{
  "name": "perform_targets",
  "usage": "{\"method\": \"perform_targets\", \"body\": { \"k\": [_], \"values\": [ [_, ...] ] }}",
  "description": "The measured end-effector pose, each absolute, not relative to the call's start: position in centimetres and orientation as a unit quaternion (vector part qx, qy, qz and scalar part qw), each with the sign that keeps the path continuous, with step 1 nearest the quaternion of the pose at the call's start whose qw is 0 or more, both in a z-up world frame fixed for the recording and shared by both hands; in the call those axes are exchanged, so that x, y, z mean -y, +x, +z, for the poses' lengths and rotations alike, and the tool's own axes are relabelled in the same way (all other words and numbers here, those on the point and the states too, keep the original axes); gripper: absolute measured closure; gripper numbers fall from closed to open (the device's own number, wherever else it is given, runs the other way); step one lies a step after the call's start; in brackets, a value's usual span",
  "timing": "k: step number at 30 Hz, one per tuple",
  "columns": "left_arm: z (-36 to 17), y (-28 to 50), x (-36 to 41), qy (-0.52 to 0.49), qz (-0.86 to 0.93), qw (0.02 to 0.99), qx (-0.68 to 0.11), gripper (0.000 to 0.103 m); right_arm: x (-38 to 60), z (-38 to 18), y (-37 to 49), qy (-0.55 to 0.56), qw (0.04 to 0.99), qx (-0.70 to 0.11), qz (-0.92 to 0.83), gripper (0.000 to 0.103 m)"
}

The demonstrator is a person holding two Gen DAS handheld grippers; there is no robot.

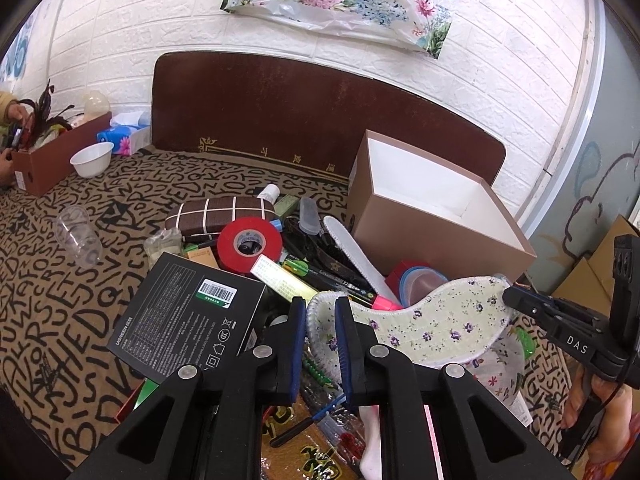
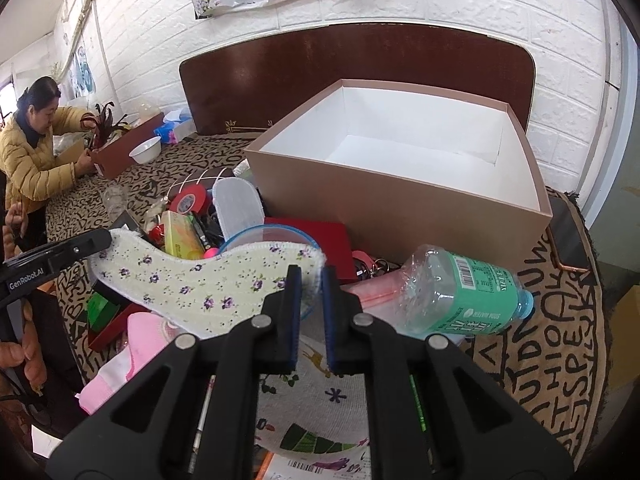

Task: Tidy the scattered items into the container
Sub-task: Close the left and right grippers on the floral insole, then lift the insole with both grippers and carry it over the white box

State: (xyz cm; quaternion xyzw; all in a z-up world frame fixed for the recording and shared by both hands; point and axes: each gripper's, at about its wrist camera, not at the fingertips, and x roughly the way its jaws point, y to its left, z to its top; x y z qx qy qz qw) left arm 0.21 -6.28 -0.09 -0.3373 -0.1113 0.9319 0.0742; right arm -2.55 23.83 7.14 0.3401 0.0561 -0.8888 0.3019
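A floral insole [image 1: 432,316] hangs over a pile of clutter, held at both ends. My left gripper [image 1: 321,308] is shut on its rounded end. My right gripper [image 2: 307,278] is shut on the other end of that insole [image 2: 208,280]; in the left wrist view the right gripper [image 1: 510,296] shows at the insole's right tip. In the right wrist view the left gripper [image 2: 106,238] pinches the far left tip. The open pink-brown box [image 2: 400,208] with a white inside stands just behind the pile and holds nothing that I can see.
The pile holds a red tape roll [image 1: 248,242], a black carton [image 1: 188,312], a white insole [image 2: 238,208], pens and a plastic bottle [image 2: 464,292]. A phone [image 2: 568,236] lies right of the box. A person [image 2: 32,152] works at another box [image 1: 52,156] far left.
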Motion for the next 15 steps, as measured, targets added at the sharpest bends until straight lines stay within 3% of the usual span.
{"method": "perform_targets", "body": {
  "k": [15],
  "values": [
    [2.0, 0.6, 5.4, -0.311, 0.941, 0.086, 0.103, 0.089, -24.4, 9.2, -1.6, 0.307, 0.303, -0.057, -0.900, 0.094]
  ]
}}
